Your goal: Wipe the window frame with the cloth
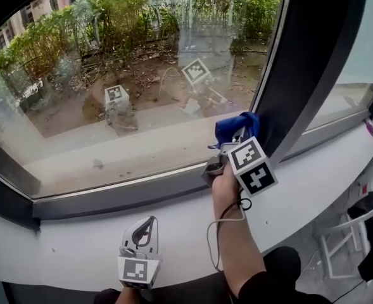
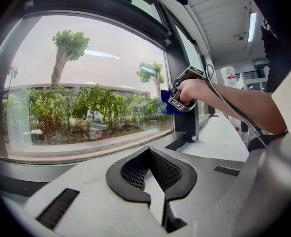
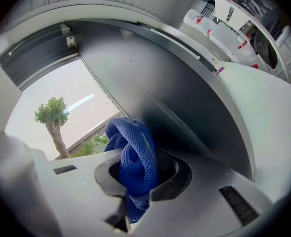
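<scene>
My right gripper is shut on a bunched blue cloth, which it holds up against the foot of the dark vertical window frame post. In the right gripper view the cloth bulges out between the pads of the right gripper, close to the dark post. My left gripper rests low on the white sill, shut and with nothing in it. The left gripper view shows its own jaws closed, and beyond them the right gripper with the cloth at the post.
A dark lower frame rail runs along under the big glass pane. The white sill stretches to the right, with a small purple object on it. A white chair with a dark garment stands below at the right.
</scene>
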### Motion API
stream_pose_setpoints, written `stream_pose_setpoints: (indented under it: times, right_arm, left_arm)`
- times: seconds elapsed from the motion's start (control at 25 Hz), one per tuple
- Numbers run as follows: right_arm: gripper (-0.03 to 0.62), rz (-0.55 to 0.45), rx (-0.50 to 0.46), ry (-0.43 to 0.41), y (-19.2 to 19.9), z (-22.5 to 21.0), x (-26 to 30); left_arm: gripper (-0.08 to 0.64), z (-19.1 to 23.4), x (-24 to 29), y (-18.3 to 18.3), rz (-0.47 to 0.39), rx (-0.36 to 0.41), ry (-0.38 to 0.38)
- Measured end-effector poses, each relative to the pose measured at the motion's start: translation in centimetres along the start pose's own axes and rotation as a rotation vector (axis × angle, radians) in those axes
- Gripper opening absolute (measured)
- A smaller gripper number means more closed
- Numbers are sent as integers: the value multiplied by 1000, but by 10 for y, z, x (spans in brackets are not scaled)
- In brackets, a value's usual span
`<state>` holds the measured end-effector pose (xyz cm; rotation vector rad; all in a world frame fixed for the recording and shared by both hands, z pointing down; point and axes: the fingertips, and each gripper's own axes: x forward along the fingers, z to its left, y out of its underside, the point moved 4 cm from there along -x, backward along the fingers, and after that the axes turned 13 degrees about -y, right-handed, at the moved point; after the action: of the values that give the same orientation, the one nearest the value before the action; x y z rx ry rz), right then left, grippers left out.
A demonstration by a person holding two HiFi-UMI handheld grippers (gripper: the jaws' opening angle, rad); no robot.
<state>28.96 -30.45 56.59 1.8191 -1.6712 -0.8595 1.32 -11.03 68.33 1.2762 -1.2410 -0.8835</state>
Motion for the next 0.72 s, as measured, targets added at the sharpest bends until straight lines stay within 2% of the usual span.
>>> stream_pose_setpoints:
  times: [0.28,0.44,0.56,0.72]
  right_arm:
    - [35,-11,25,-25,-9,6,-1]
    - [35,35,23,3,-14,8,-3]
    - [35,105,30,46,-22,14,1]
    - [34,161,43,97,-40,32,12]
  left_arm:
    - [5,-1,-2,1,2,5,7]
    - [5,-4,-5,0,56,10,0]
    - [5,-9,-7,-24,104,-25,12]
    - [5,-26,-7,-78,88,8,84]
